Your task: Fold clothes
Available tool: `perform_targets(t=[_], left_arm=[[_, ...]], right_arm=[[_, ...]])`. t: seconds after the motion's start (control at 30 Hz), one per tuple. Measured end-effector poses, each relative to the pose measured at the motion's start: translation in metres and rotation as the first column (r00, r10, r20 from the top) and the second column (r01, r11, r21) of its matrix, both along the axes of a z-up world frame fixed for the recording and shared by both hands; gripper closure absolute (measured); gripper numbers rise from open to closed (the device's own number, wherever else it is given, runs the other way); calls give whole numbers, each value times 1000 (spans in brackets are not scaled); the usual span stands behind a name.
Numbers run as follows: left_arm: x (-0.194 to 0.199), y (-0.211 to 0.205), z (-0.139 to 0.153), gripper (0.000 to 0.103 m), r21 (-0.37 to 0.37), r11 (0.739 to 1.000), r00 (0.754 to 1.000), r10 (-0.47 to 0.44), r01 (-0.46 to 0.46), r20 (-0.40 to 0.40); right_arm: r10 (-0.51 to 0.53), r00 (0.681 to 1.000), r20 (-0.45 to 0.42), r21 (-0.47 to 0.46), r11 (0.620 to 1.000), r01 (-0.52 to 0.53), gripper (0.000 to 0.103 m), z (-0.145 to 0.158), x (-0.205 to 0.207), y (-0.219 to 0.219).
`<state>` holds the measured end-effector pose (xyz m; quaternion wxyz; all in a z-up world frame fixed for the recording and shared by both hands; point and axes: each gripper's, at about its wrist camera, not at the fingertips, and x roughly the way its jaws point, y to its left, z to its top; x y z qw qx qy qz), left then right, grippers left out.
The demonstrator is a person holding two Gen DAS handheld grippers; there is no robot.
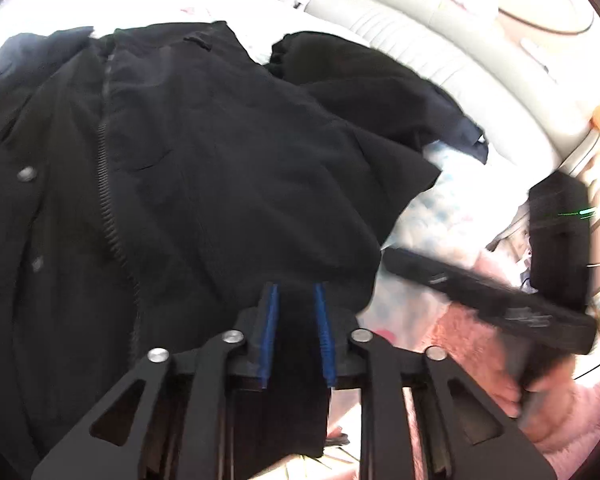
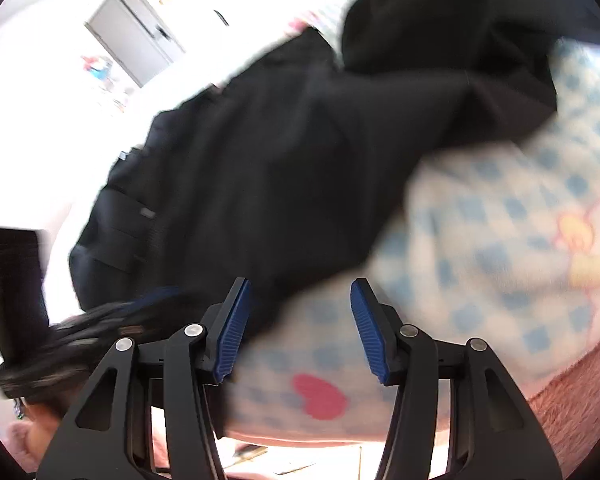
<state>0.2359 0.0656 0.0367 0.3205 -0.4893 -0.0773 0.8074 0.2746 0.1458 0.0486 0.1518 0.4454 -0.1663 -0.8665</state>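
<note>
Left tool [image 1: 296, 300] tilted down, narrowly parted around black jacket [image 1: 204, 152] hem; right tool [image 2: 302, 300] wide, empty.

light: bright, background blown out | blur: motion smear | edges: fisheye-warped, dark corners

Matt black cloth jacket [image 1: 204, 152]

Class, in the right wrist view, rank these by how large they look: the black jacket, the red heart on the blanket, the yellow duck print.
1. black jacket
2. and 3. yellow duck print and red heart: look alike in size; blur leaves them unranked.
</note>
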Motion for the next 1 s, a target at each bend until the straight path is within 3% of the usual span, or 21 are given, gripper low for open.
perform_targets(t=[0.13, 0.3, 0.4, 0.57, 0.63, 0.8, 0.93, 1.0], left_arm=[[-4, 23, -29, 77, -131, 991, 999, -35, 38, 31], [0, 18, -30, 77, -129, 989, 996, -66, 73, 60], [3, 18, -29, 77, -145, 984, 994, -93, 100, 57], [8, 10, -32, 77, -154, 980, 989, -109, 123, 96], [13, 5, -38, 76, -150, 979, 984, -120, 139, 129], [12, -10, -28, 75, -4, 997, 986, -73, 75, 153], [12, -6, -16, 74, -20, 998, 993, -53, 56, 101], [10, 1, -13, 73, -63, 997, 998, -46, 49, 52]], right_arm=[[-76, 997, 1, 101, 992, 76, 42, 3, -12, 13], [-51, 997, 61, 233, 972, 36, 43, -24, -34, 9], [-76, 997, -1, 358, 931, 71, 45, -23, -48, 11], [-195, 980, -43, 458, 868, 192, 45, -20, -68, 41], [-231, 973, -29, 435, 873, 220, 45, -19, -70, 58], [-246, 969, -20, 283, 928, 242, 45, -1, -43, 69], [-108, 994, 3, 81, 991, 108, 44, 9, -13, 41], [-57, 998, 21, 74, 996, 56, 44, 4, -9, 25]])
